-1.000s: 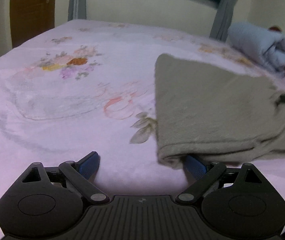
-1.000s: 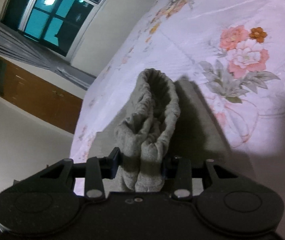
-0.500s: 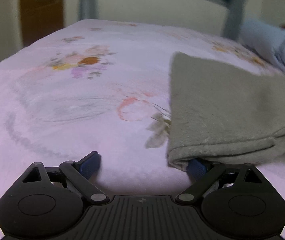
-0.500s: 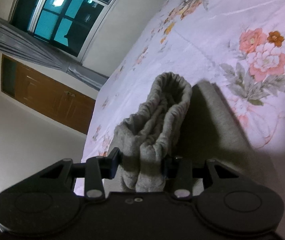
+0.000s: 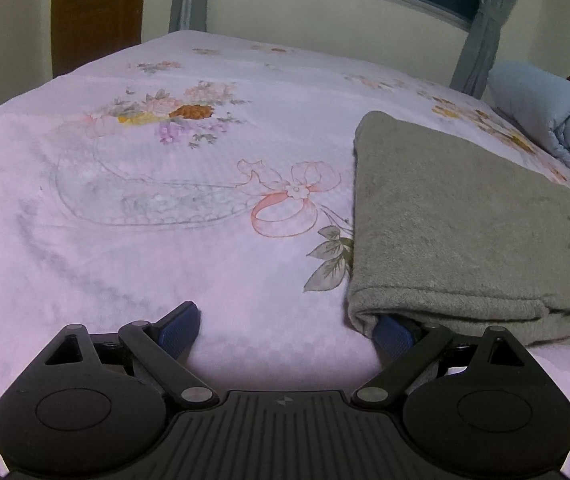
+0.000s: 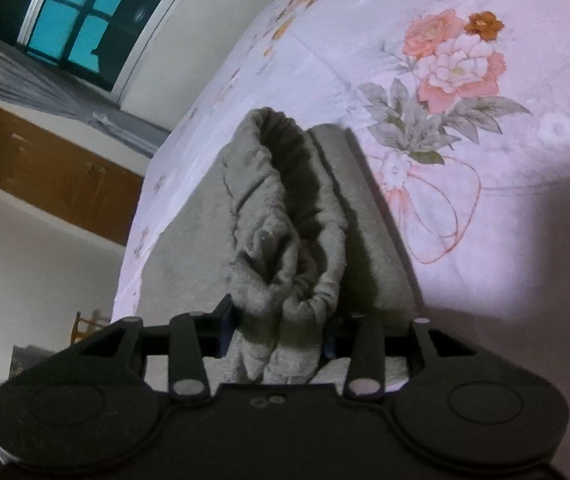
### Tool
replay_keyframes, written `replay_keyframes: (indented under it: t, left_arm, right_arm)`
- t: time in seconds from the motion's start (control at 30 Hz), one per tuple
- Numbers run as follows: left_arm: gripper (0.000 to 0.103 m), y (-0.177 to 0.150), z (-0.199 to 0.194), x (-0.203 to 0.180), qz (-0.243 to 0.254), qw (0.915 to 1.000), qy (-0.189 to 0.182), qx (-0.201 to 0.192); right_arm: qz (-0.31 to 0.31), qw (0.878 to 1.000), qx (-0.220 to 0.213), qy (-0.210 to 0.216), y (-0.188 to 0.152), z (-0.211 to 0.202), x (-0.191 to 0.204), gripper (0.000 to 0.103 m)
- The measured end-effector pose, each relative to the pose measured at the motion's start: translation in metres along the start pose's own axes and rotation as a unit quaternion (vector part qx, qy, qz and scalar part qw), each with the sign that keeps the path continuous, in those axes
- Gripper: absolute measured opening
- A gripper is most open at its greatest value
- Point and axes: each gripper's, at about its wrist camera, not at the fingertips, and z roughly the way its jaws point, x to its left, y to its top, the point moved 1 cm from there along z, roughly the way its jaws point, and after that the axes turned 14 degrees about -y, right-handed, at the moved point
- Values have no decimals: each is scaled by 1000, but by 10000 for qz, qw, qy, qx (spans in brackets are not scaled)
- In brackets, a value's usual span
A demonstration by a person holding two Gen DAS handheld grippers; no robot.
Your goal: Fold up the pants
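The folded pants (image 5: 457, 224) are running off the left wrist view's right edge and covering the tip of one blue pad (image 5: 393, 330). In the right wrist view their bunched waistband (image 6: 285, 264) is hiding both pads of the right gripper (image 6: 277, 336).

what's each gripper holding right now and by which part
The right gripper, jaws opening, pinches the bunched elastic waistband of the grey fleece pants. The left gripper is open, holding nothing.
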Motion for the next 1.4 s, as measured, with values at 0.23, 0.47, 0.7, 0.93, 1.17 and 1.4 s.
replay_keyframes:
  t: [0.23, 0.47, 0.7, 0.93, 1.17, 1.4]
  left_arm:
    - [95, -4, -49, 54, -532, 9939, 903, -336]
    - [95, 34, -55, 50, -949, 9918, -44, -856]
    - [95, 72, 30, 12, -924, 9787, -1824, -154]
    - [95, 76, 95, 25, -1216, 9646, -2279, 526]
    - [96, 89, 123, 35, -1650, 9490, -2629, 554]
    - [103, 102, 144, 39, -2002, 9330, -2904, 707]
  right_arm:
    - [-202, 9968, -769, -46, 19, -58, -24, 42]
    - [-113, 9960, -885, 107, 42, -63, -32, 72]
    - [-192, 9990, -243, 317, 45, -23, -35, 72]
    - [-91, 9966, 324, 757, 50, 15, -46, 74]
    - [-488, 9933, 485, 926, 54, 35, -24, 92]
    - [-866, 9917, 668, 676, 58, 43, -7, 66]
